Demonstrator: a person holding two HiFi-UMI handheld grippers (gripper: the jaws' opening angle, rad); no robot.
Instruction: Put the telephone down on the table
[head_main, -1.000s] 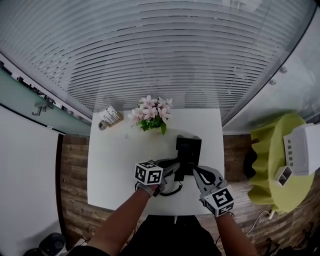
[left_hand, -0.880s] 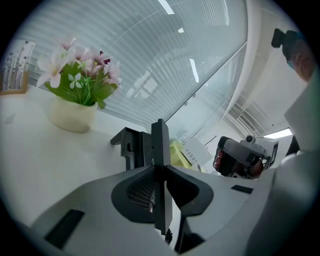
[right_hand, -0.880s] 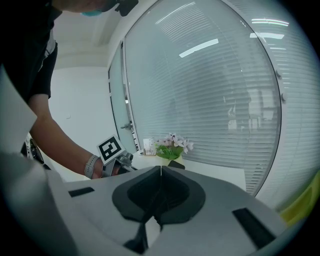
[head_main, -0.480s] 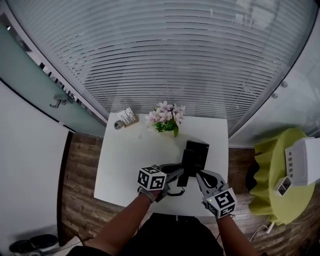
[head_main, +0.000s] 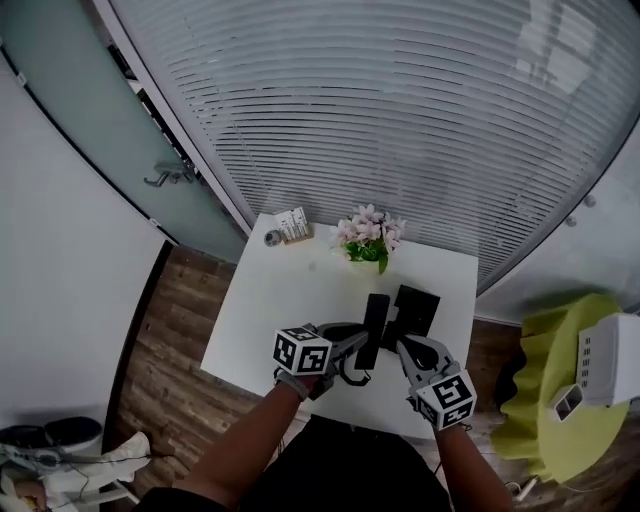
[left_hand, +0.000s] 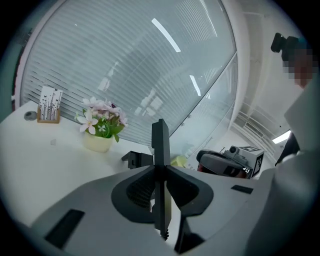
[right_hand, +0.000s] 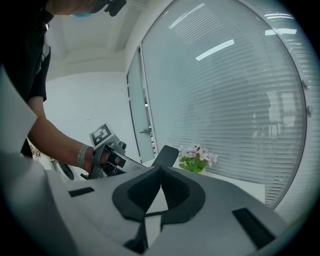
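Observation:
The black telephone base (head_main: 415, 305) sits on the white table (head_main: 270, 310), at its right side. My left gripper (head_main: 360, 345) is shut on the slim black handset (head_main: 375, 325), which it holds just left of the base. In the left gripper view the handset (left_hand: 160, 150) stands edge-on between the pads, with the base (left_hand: 134, 159) behind it. A dark cord (head_main: 352, 377) hangs below the handset. My right gripper (head_main: 412, 352) hovers near the base's front edge; in its own view the jaws (right_hand: 160, 186) meet with nothing between them.
A pot of pink flowers (head_main: 368, 240) stands at the table's far edge. A small card stand (head_main: 293, 224) and a round object (head_main: 272, 238) are at the far left corner. A slatted glass wall runs behind. A yellow-green seat (head_main: 560, 400) stands to the right.
The handset has come off the base and now sits to its left in my left gripper. The head view has swung, so the table appears further right.

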